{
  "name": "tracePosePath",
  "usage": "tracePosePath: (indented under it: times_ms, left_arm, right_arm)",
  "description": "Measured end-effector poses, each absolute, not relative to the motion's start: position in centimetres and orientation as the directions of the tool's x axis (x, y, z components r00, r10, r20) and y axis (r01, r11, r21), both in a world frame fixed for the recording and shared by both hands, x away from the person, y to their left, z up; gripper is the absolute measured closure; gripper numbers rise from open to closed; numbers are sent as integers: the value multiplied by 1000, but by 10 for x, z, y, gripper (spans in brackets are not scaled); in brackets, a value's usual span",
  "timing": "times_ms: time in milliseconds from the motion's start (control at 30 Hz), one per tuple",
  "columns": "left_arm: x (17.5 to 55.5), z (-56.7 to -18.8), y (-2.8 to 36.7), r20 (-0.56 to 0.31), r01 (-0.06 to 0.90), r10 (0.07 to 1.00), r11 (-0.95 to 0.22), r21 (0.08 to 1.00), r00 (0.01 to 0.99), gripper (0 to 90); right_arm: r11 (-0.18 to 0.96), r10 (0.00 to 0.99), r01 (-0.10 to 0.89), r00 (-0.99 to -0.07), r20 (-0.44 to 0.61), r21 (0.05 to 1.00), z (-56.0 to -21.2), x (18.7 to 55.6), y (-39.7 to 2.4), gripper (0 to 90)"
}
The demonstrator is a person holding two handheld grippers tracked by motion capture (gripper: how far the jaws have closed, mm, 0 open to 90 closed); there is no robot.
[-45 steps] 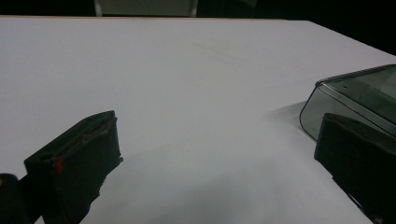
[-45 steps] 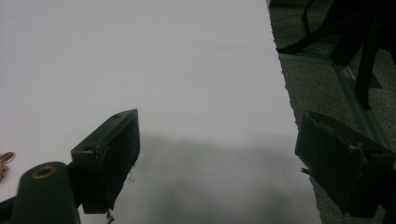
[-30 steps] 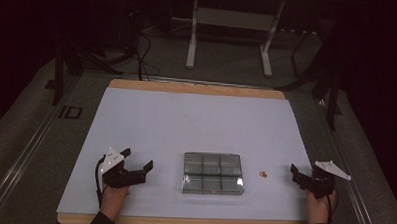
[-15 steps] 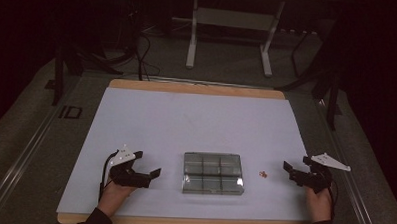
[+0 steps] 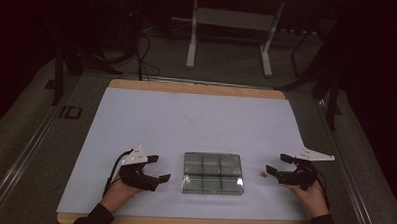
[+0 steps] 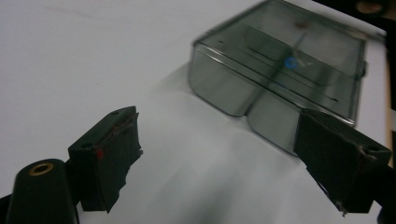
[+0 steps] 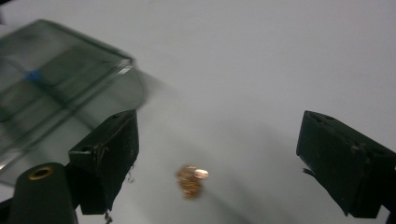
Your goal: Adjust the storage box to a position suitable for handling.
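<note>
While the clear box (image 5: 213, 173) sits on the white table (image 5: 196, 117), the left gripper (image 5: 157, 169) has just been closing a bit, nothing between its wide jaws, and the right gripper (image 5: 278, 164) stands wide by a tiny gold thing (image 7: 190, 179).

A white sheet (image 5: 196, 122) is laid over a wooden table (image 5: 197, 88), whose edge is seen at the far and near sides. Grey carpet (image 5: 30, 151) is spread around it. A metal rail (image 5: 20, 158) is set into the floor at the left. A white stand (image 5: 229, 23) and black cables (image 5: 138, 50) are seen beyond, in a dim room.
</note>
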State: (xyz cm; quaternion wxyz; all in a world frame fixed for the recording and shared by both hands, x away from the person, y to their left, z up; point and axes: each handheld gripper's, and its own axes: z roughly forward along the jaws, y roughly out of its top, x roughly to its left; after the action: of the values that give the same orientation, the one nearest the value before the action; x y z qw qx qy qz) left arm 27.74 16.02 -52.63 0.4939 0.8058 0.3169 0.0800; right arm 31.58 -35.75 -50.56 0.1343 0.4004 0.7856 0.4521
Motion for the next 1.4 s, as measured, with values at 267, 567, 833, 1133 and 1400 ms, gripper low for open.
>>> tracePosePath:
  times_ms: [267, 567, 833, 1133, 1400]
  left_arm:
    - [279, -524, 149, -160, 412, 529, -401, 818, 833, 276]
    - [278, -526, 137, -150, 393, 450, -517, 761, 881, 461]
    - [277, -521, 129, -120, 351, 401, -573, 740, 908, 655]
    - [279, -522, 118, -98, 323, 366, -625, 711, 925, 898]
    - [280, -522, 110, -94, 308, 351, -625, 718, 932, 900]
  right_arm:
    - [366, 626, 463, -764, 155, 807, -511, 314, -337, 162]
    - [543, 481, 371, -873, 83, 754, -520, 308, -312, 413]
    - [625, 353, 302, -932, 85, 720, -523, 304, -298, 602]
    - [661, 273, 261, -957, 98, 704, -523, 301, -291, 900]
    - [658, 270, 253, -958, 91, 709, -521, 303, -287, 900]
